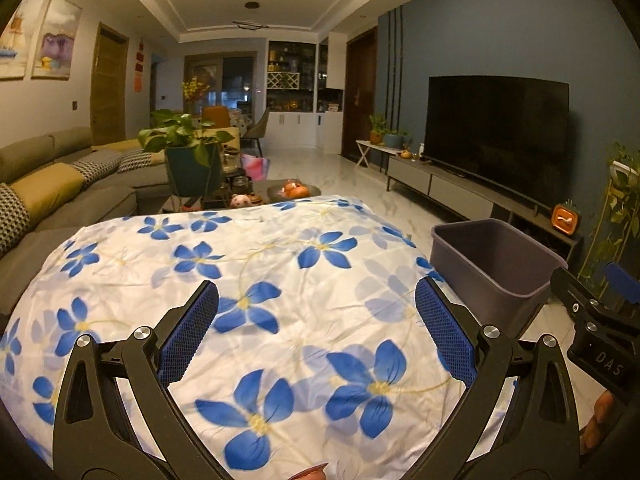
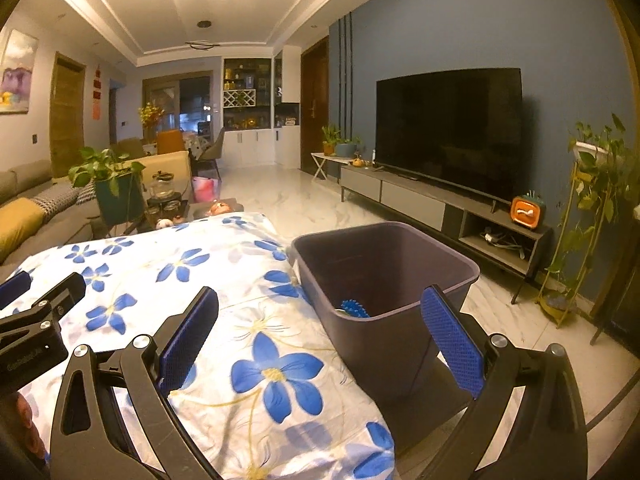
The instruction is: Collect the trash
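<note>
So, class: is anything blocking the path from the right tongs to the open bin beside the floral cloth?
Nothing visible does. The right tongs hang open and empty just short of the purple bin, whose top is uncovered; a blue spiky item already lies inside.

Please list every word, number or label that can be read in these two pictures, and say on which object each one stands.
"DAS": white letters on the black body of the right gripper, seen in the left wrist view; the word may go on out of sight.
Too blurred to read: a pale line of print on the side of the left gripper, the red hangings by the wooden door, and the white mark on the orange box on the TV cabinet.
</note>
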The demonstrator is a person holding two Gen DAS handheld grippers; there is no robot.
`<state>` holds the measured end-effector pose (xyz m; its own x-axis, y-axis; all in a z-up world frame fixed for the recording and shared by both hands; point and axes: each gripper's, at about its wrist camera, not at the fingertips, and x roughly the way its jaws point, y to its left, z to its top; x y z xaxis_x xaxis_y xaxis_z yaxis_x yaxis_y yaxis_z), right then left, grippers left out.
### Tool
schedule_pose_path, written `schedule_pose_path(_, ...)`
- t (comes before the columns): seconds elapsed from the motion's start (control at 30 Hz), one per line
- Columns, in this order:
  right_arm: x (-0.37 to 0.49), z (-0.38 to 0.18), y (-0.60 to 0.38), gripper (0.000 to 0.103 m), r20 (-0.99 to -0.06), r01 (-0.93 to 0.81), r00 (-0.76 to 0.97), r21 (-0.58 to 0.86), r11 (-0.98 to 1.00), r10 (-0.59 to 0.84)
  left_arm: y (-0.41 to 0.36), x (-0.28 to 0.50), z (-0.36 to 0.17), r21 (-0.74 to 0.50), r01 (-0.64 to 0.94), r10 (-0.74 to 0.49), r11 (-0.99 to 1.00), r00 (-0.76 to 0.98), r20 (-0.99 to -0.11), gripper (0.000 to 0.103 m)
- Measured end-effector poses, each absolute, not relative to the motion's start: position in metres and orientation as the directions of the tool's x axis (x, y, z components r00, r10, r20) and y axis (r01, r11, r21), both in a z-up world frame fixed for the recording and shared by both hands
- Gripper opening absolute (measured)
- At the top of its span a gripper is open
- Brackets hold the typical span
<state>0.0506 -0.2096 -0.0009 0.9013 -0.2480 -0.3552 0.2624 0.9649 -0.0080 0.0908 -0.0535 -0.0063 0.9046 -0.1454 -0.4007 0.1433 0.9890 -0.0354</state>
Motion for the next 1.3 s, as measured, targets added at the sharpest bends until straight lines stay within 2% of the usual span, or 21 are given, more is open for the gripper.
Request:
schedule_pose_path(0.43, 0.037, 0.001, -0.189, 0.097, -0.33, 0.268, 0.907, -0.03, 0.963, -0.262, -0.032, 0.068, -0.003, -0.061, 0.136, -0.149, 0.989, 0.907, -0.395, 0.097)
schedule_pose_path(1.3, 0.034, 0.001, -0.187, 0.097, -0.323, 0.27, 0.909, -0.028, 0.962, -0.264, -0.036, 0.066, 0.002, -0.06, 0.143, -0.155, 0.988, 0.906, -0.395, 0.097)
